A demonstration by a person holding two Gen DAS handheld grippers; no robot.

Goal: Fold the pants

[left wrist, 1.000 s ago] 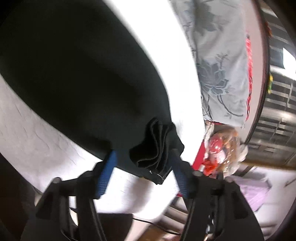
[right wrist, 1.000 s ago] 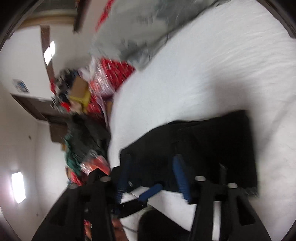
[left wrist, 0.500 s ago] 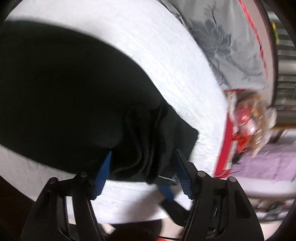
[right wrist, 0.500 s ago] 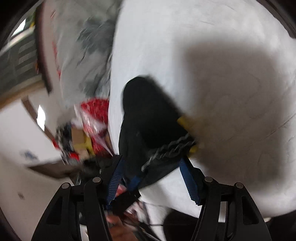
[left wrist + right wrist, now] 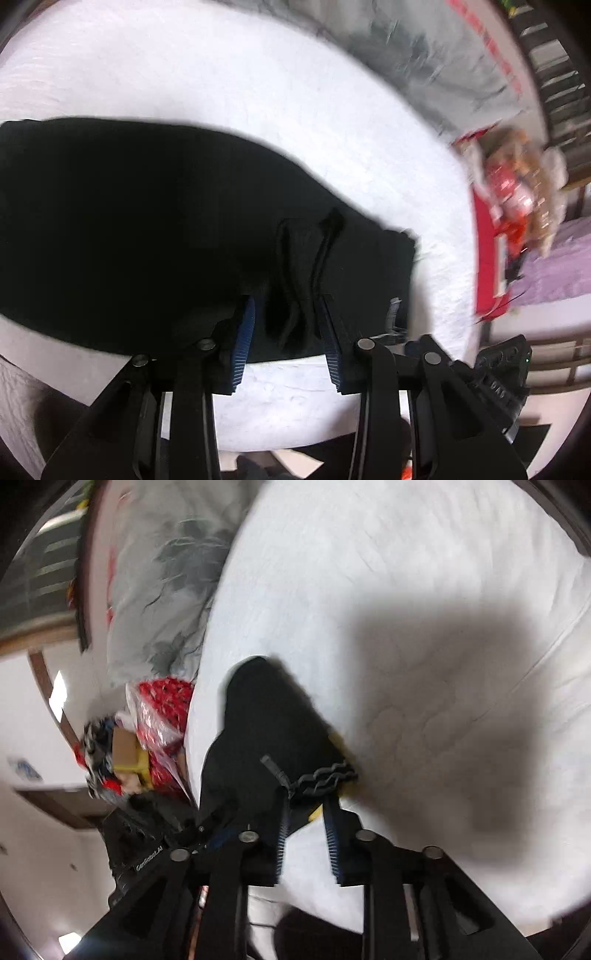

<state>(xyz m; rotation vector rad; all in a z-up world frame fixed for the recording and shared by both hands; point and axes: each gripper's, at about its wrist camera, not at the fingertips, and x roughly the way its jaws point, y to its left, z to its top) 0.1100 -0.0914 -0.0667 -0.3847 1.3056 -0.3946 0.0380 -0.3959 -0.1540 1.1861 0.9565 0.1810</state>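
Observation:
The black pants (image 5: 122, 221) lie spread on the white bed (image 5: 258, 92). My left gripper (image 5: 290, 328) is shut on a bunched fold of the pants' edge near the bed's front edge. In the right wrist view the pants (image 5: 266, 723) hang as a dark bundle. My right gripper (image 5: 306, 808) is shut on their gathered waistband (image 5: 325, 775), where a yellow label (image 5: 340, 742) shows. The other gripper's black body (image 5: 147, 845) is at the lower left there.
A grey flowered quilt (image 5: 159, 572) lies along the bed's far side. A heap of red bags and boxes (image 5: 147, 731) sits beside the bed; it also shows in the left wrist view (image 5: 517, 192). A large shadow (image 5: 461, 720) falls on the white sheet.
Both grippers have narrowed onto the fabric. The left view has swung so the pants lie lower and wider. The right gripper now grips the waistband.

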